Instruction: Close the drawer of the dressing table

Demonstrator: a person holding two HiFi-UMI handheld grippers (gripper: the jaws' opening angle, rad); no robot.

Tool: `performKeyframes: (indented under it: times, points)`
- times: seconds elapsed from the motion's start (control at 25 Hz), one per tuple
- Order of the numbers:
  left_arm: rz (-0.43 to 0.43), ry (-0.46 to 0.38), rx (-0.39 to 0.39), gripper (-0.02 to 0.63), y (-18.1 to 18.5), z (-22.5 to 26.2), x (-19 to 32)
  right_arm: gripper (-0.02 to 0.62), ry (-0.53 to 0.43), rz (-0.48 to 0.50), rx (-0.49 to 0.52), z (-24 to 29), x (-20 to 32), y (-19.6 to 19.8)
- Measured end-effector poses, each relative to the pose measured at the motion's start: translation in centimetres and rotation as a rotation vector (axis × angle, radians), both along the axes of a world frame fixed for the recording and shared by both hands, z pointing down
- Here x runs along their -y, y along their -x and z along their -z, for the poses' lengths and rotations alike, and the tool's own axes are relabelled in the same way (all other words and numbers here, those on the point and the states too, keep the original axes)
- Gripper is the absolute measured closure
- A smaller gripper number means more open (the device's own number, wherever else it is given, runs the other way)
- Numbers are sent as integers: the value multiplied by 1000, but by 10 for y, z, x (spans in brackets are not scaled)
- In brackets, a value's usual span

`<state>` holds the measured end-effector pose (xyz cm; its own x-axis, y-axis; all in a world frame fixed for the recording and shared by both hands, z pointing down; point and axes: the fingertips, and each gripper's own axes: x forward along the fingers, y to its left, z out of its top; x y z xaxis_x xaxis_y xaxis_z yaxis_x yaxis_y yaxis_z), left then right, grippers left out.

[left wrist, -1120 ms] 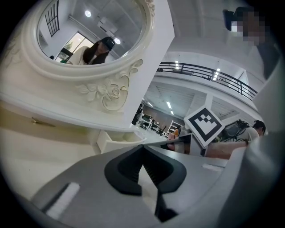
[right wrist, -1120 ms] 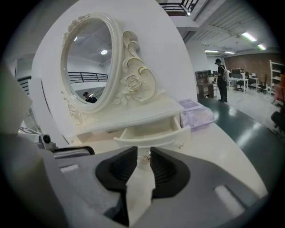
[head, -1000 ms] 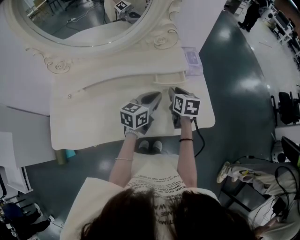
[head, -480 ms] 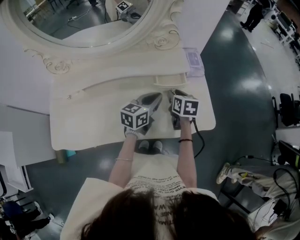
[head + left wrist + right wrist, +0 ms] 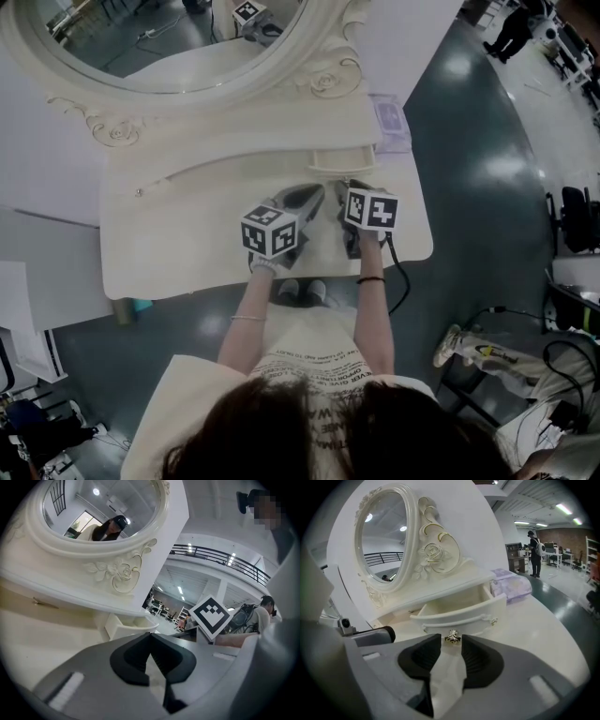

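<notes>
The cream dressing table (image 5: 178, 239) has a small drawer (image 5: 342, 159) pulled out under the mirror shelf, on the right. In the right gripper view the drawer (image 5: 459, 613) stands open and empty, with its gold knob (image 5: 452, 638) on the curved front. My right gripper (image 5: 451, 641) is open, its fingertips on either side of the knob and not pressing on it. In the head view this gripper (image 5: 351, 187) sits just in front of the drawer. My left gripper (image 5: 305, 199) rests over the tabletop beside it. Its jaws (image 5: 150, 637) are shut on nothing, and the drawer (image 5: 129, 626) lies ahead of them.
A large oval mirror (image 5: 178, 37) in a carved frame rises behind the shelf. A pale purple packet (image 5: 387, 120) lies on the table right of the drawer. A second knob (image 5: 139, 192) marks a shut drawer at the left. The table's right edge (image 5: 427, 234) drops to dark floor.
</notes>
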<state>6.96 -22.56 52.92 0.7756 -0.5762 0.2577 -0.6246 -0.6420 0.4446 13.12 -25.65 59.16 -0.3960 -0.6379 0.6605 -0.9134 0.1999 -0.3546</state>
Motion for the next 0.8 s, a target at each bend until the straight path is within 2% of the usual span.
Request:
performKeyframes:
  times: [0.16, 0.8]
  points:
    - [0, 1, -1, 604, -1, 0, 1, 487, 8, -7, -27, -2, 0, -4]
    - [-1, -1, -4, 604, 0, 2, 1, 489, 12, -8, -28, -1, 0, -5]
